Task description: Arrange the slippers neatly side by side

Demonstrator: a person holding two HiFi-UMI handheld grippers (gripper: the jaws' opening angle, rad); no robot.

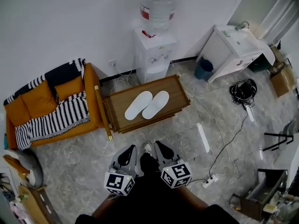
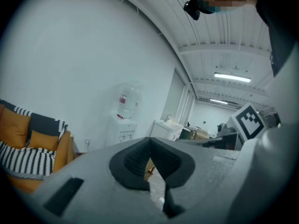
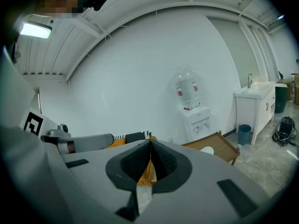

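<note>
Grey marble floor surrounds the low wooden table [image 1: 180, 87], where the white slippers [image 1: 147, 105] lie side by side (the pairing already looks neat). With nothing apparently left to grasp, the left gripper [image 1: 129, 149] and right gripper [image 1: 159, 147] hang by the person's legs, jaws pressed together and empty.

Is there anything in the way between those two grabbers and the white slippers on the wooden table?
Nothing visible. Only bare floor lies between the left gripper, the right gripper and the low table, where the slippers lie uncovered, side by side.
</note>
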